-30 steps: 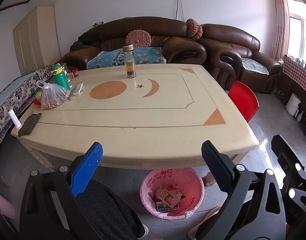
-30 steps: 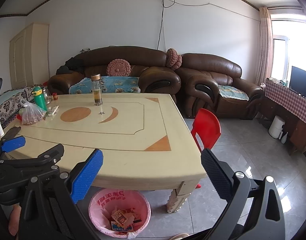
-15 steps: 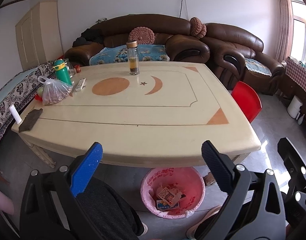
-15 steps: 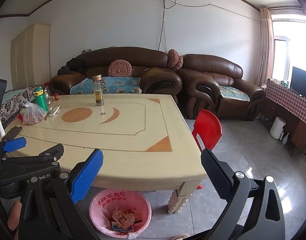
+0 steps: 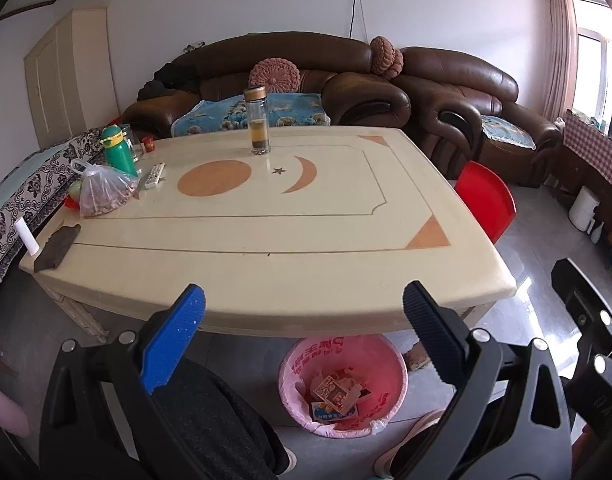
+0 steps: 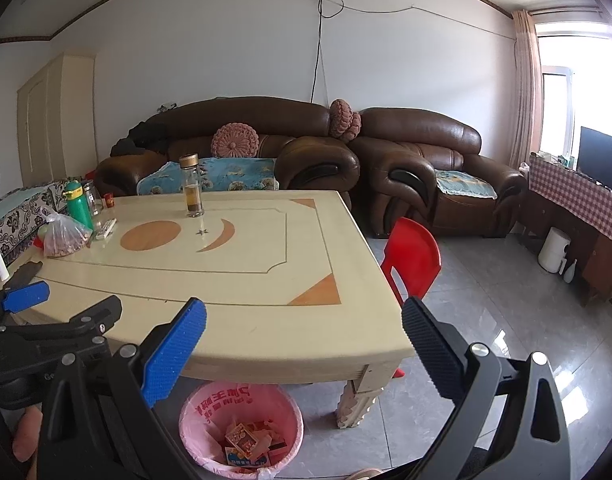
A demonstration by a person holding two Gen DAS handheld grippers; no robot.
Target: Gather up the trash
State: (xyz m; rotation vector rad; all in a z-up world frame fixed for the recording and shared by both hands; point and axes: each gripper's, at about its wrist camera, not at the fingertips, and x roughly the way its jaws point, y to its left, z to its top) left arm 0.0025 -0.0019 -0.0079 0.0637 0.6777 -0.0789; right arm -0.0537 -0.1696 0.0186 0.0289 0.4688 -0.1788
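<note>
Pink-lined trash bin (image 5: 342, 384) stands on the floor under the near edge of the cream table (image 5: 266, 240), holding discarded cartons (image 5: 336, 394). Left gripper (image 5: 302, 320) and right gripper (image 6: 304, 326) hover before it, jaws apart, empty.

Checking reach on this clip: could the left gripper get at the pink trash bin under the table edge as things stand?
Probably yes. The left gripper is open and empty, the pink trash bin stands just below it, only partly under the table edge, with nothing between.
</note>
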